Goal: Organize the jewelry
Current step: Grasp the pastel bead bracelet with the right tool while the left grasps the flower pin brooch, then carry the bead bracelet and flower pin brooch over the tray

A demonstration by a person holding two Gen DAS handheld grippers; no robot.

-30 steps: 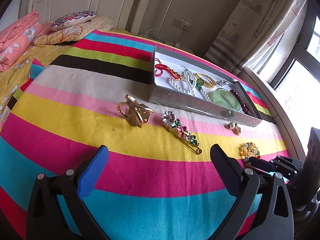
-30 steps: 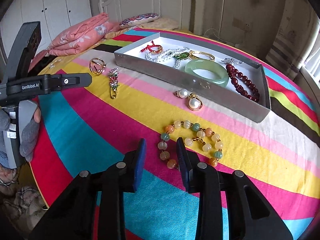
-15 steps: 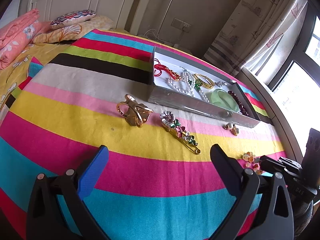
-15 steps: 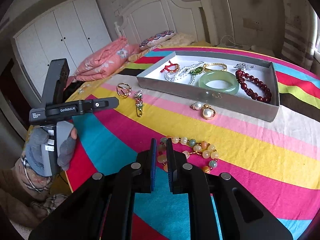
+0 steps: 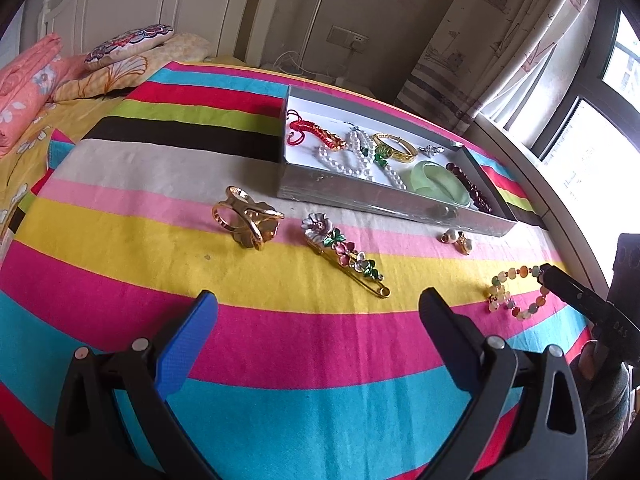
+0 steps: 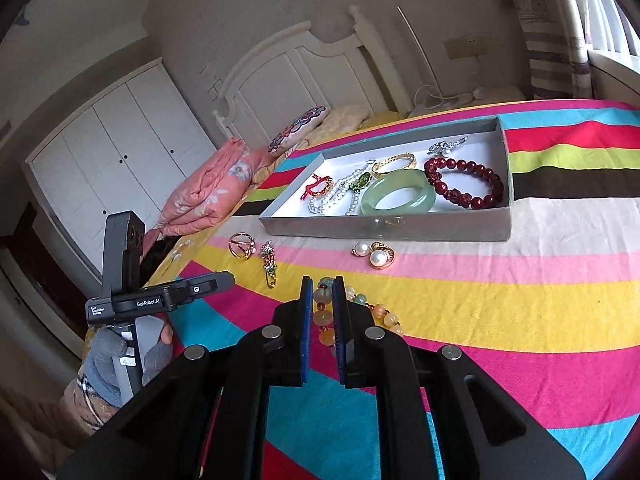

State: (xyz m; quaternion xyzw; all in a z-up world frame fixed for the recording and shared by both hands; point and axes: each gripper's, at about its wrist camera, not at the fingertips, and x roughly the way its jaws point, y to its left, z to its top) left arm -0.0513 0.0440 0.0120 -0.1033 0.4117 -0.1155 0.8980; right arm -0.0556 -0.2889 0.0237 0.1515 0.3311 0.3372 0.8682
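Observation:
My right gripper [image 6: 321,290] is shut on the pastel bead bracelet [image 6: 325,314] and holds it lifted above the striped bedspread; it hangs from the gripper's tip in the left wrist view [image 5: 516,292]. The grey jewelry tray [image 6: 384,226] holds a jade bangle [image 6: 399,197], a dark red bead bracelet [image 6: 464,182], pearls, a gold bangle and a red cord piece. My left gripper [image 5: 318,312] is open and empty, low over the bedspread. In front of it lie a gold ring clip [image 5: 248,218] and a flower brooch pin [image 5: 344,254]. Pearl earrings [image 6: 374,254] lie before the tray.
The striped bedspread [image 5: 280,340] covers the bed. A folded pink quilt [image 6: 208,190] and pillows [image 5: 132,54] lie near the white headboard. Curtains and a window [image 5: 580,80] stand to the right of the bed.
My right gripper closed on the bead bracelet and lifted it off the bedspread while tilting up. My left gripper stayed open and nearly still.

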